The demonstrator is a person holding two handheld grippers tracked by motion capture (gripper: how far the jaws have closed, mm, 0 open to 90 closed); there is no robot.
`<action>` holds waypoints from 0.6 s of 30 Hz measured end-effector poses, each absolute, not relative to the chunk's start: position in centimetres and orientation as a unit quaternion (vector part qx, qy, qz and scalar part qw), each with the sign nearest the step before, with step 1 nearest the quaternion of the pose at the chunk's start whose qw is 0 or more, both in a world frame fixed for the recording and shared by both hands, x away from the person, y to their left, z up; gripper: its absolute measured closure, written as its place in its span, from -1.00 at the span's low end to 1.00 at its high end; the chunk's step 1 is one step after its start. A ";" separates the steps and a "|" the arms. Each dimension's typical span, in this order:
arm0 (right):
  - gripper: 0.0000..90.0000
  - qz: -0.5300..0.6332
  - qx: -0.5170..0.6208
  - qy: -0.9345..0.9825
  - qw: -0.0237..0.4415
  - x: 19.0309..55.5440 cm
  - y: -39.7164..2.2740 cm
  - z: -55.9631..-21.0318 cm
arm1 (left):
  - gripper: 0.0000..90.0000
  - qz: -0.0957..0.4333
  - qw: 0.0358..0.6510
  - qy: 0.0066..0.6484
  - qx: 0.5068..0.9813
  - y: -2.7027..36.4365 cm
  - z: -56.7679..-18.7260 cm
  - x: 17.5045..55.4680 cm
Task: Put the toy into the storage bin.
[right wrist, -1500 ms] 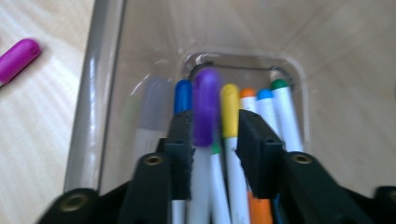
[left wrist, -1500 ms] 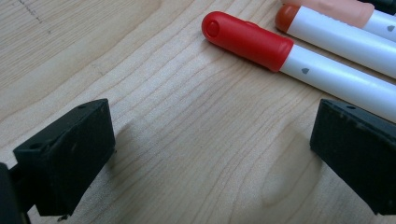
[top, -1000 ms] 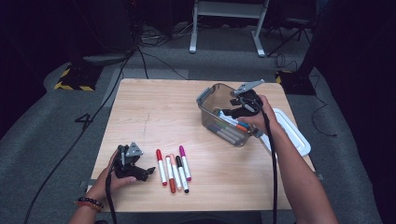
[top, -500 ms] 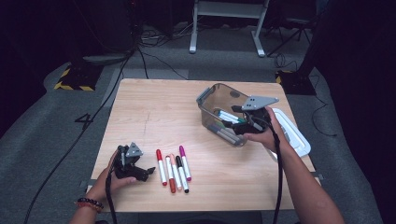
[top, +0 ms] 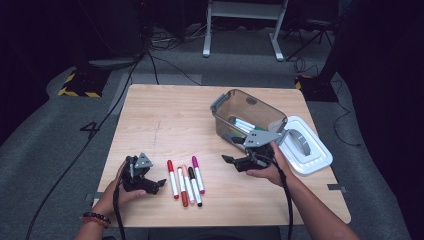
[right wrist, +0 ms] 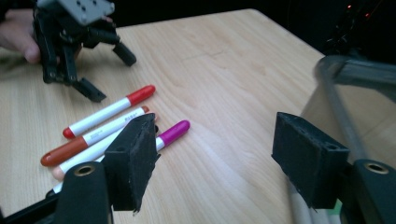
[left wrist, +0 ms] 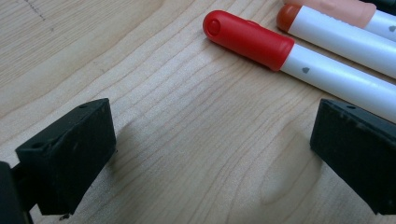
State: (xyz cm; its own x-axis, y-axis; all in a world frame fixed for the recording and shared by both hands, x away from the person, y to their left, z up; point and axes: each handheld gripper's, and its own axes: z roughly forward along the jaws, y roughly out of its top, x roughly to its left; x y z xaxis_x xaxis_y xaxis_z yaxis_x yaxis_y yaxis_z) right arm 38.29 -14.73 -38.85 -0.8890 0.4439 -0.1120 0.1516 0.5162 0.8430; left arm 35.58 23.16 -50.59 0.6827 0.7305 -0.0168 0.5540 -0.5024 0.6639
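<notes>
Markers point(top: 185, 177) lay side by side on the worktop point(top: 165, 120), caps pointing away from the person, long axes running front to back, ready for picking. Right gripper point(top: 235, 161), fingers just spreading and empty, approached them from the bin point(top: 240, 107). Left gripper point(top: 159, 183) rested beside them, fingers released.

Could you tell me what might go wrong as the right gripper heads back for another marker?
1. The markers lie tightly side by side, so the right gripper, jaws open and empty, having just been opening, may pinch two or nudge the row.
2. The left gripper rests open beside the red-capped marker; both grippers could collide there.
3. The clear bin stands close behind the right hand; a backswing might knock it.
</notes>
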 end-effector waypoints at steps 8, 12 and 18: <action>-0.28 0.426 0.158 0.882 0.125 38.7 -10.7 -43.2 | -0.99 0.134 0.329 0.375 0.856 23.2 -50.6 35.6; -0.21 0.415 0.154 0.890 0.112 39.4 -8.6 -45.2 | -0.99 0.134 0.329 0.376 0.856 23.2 -50.6 35.6; -0.15 0.403 0.162 0.894 0.113 40.5 -6.8 -46.6 | -0.99 0.134 0.329 0.375 0.856 23.2 -50.6 35.6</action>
